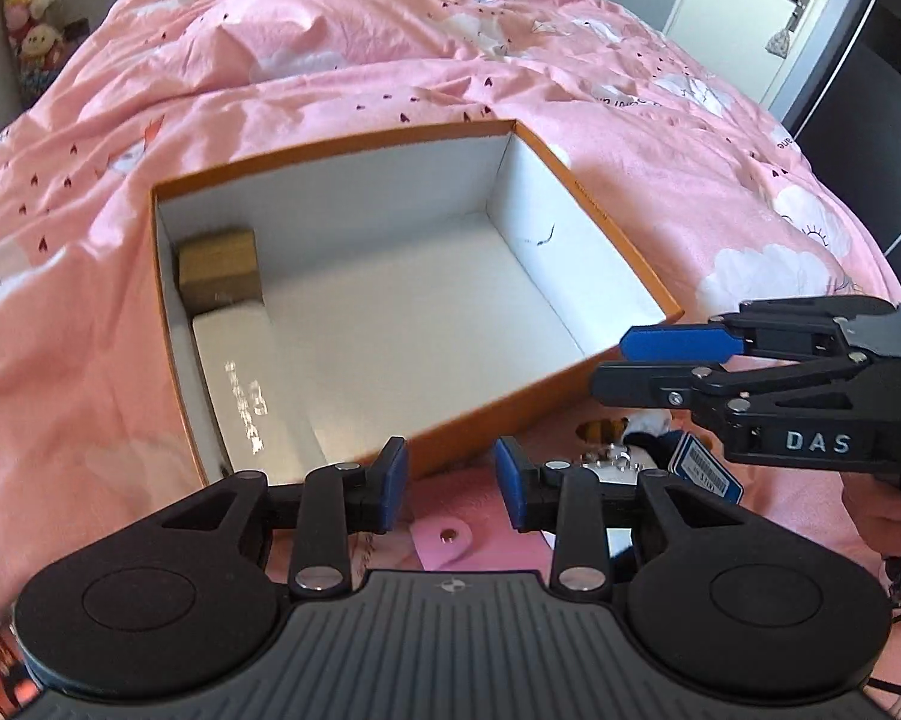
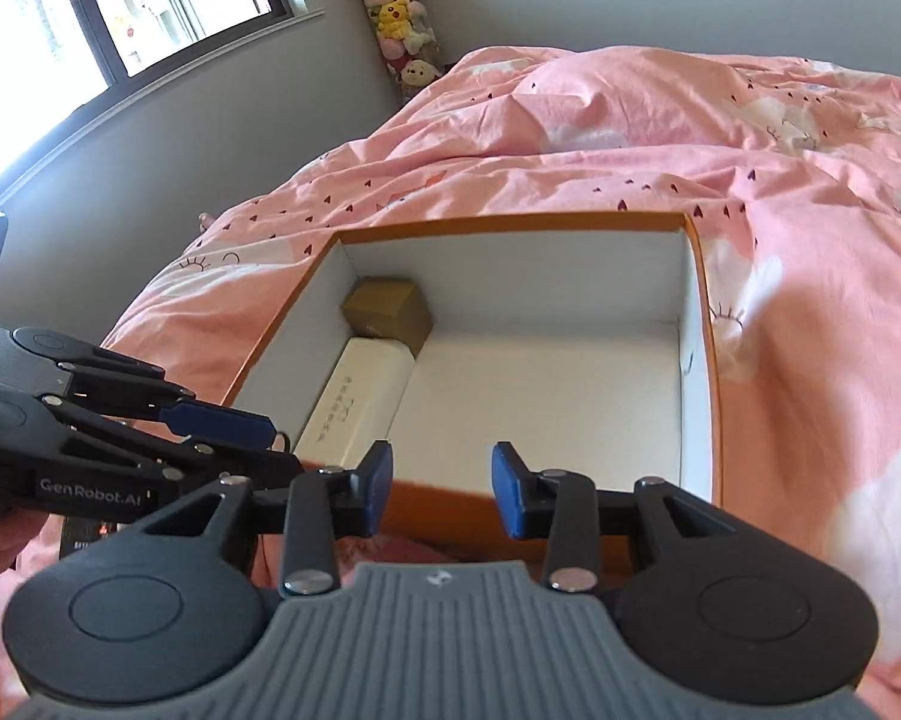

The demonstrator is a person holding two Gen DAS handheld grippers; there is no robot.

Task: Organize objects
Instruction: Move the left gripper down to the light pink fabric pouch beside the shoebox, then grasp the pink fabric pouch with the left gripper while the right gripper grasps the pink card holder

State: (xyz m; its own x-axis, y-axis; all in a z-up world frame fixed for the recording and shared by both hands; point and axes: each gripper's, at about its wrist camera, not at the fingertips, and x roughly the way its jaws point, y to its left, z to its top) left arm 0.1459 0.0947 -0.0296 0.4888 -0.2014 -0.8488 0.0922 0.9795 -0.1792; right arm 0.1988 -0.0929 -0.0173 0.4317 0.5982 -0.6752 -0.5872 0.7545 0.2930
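Note:
An open orange box [image 1: 546, 150] with a white inside lies on the pink duvet [image 1: 330, 78]. A small brown carton [image 1: 219, 267] stands in its far left corner, and a long white case [image 1: 246, 396] lies along the left wall. Both show in the right wrist view too: the carton [image 2: 387, 315], the case [image 2: 360, 408], the box rim [image 2: 510, 222]. My left gripper [image 1: 450, 483] hangs open above the box's near edge with nothing between its fingers. My right gripper [image 2: 442, 486] is open and empty at the same near wall. Each shows beside the other: the right gripper [image 1: 612, 365], the left gripper [image 2: 276, 444].
Loose things lie on the duvet in front of the box: a pink pouch with a snap [image 1: 444, 537], a metal piece [image 1: 612, 462] and a blue barcode tag [image 1: 705, 471]. A hand [image 1: 888, 528] grips the right handle. Plush toys [image 2: 396, 18], a window [image 2: 150, 0] and a door [image 1: 750, 18] surround the bed.

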